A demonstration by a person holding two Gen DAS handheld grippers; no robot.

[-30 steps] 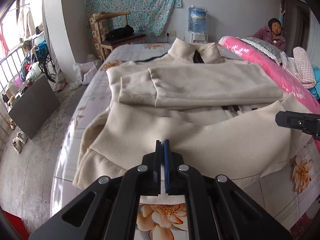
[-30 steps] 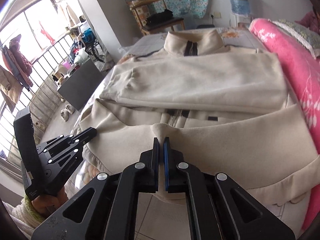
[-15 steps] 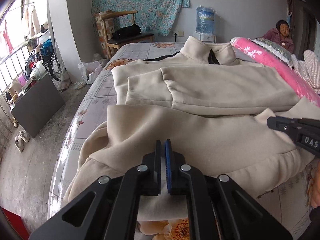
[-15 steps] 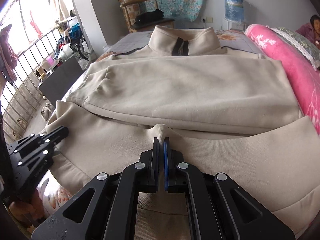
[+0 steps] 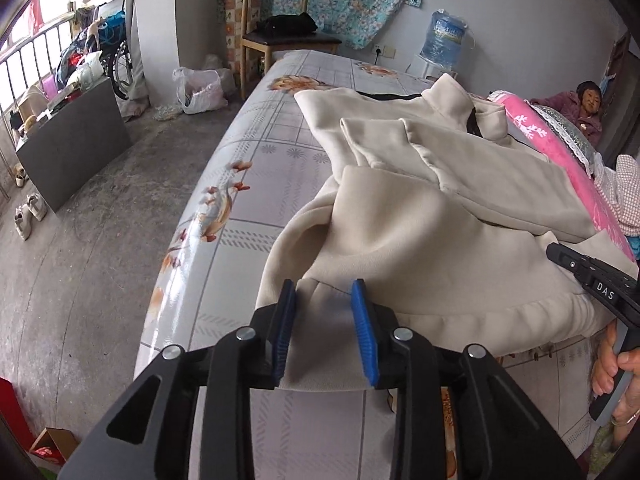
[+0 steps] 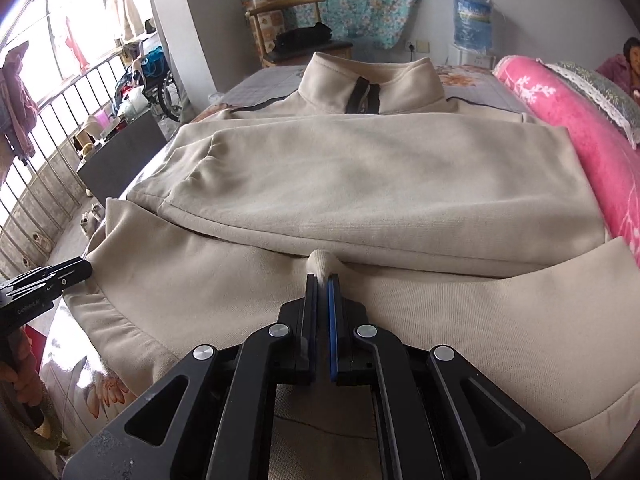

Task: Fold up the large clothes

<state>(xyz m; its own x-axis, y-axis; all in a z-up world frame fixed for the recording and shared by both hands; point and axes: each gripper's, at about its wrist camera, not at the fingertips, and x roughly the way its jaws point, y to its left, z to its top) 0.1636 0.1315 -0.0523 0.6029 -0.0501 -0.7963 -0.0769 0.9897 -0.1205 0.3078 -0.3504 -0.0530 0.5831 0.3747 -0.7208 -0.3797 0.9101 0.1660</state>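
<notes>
Opening left tool (image 5: 324,294) astride jacket (image 5: 420,240) hem | right tool (image 6: 322,280) pinching fold

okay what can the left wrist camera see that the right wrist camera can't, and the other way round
Only the left wrist view shows the left gripper from behind, jaws opening with the beige jacket's hem lying loose between them, plus a white plastic bag on the floor.

Only the right wrist view shows the right gripper shut on a pinched fold of the jacket, and the collar's dark zip head-on.

Both show the jacket on the floral bed cover, the wooden chair, the water bottle and the pink quilt.
</notes>
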